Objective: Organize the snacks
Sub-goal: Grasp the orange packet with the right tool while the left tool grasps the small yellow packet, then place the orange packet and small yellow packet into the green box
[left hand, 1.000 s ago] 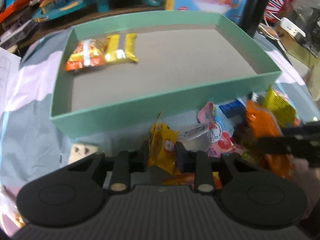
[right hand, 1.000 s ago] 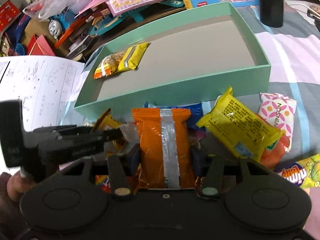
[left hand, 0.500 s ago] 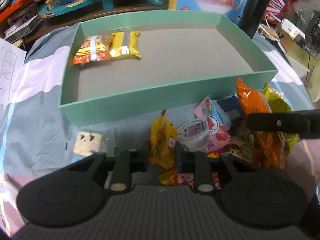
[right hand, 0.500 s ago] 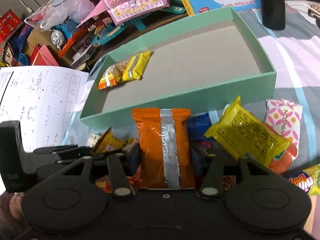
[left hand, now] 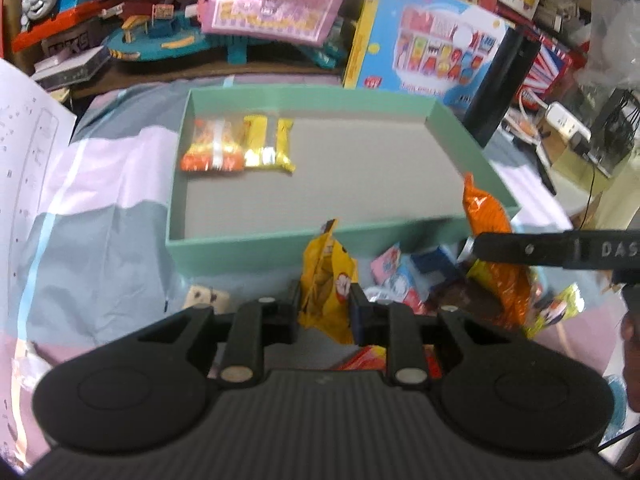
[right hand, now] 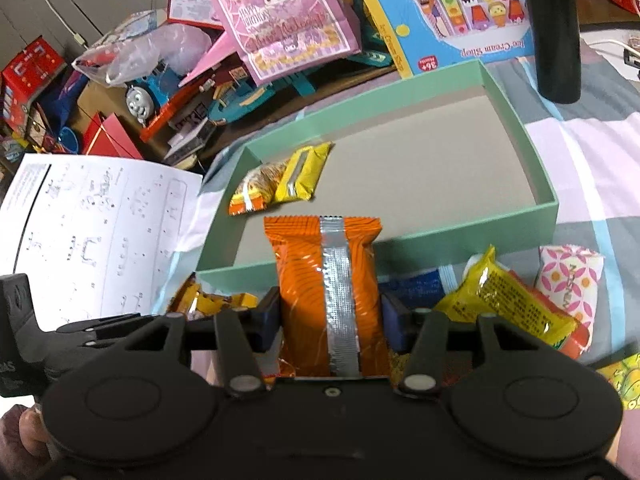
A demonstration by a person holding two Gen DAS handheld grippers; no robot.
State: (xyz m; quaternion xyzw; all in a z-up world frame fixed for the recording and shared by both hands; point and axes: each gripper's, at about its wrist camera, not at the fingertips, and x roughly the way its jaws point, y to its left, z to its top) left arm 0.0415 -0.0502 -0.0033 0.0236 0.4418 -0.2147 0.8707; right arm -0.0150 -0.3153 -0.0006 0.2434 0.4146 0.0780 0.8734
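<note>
A shallow green box (left hand: 472, 152) (right hand: 536, 156) lies ahead, with an orange packet (left hand: 212, 148) and a yellow packet (left hand: 268, 144) side by side in its far left corner. My left gripper (left hand: 326, 306) is shut on a small yellow snack bag (left hand: 326, 280), lifted above the cloth just short of the box's near wall. My right gripper (right hand: 330, 316) is shut on an orange packet with a silver seam (right hand: 328, 280), raised over the box's near wall. The right gripper's finger and its orange packet (left hand: 486, 216) show at the right of the left wrist view.
Loose snacks lie on the cloth before the box: pink and blue packets (left hand: 404, 272), a yellow pack (right hand: 508, 304), a pink-patterned pack (right hand: 568, 280). A printed sheet (right hand: 96, 232) lies left. Toys and boxes (right hand: 280, 20) crowd behind; a black post (right hand: 554, 28) stands at the back right.
Both grippers have risen with their packets. The box and its two packets now sit lower and farther in both views, and more of the toys behind show.
</note>
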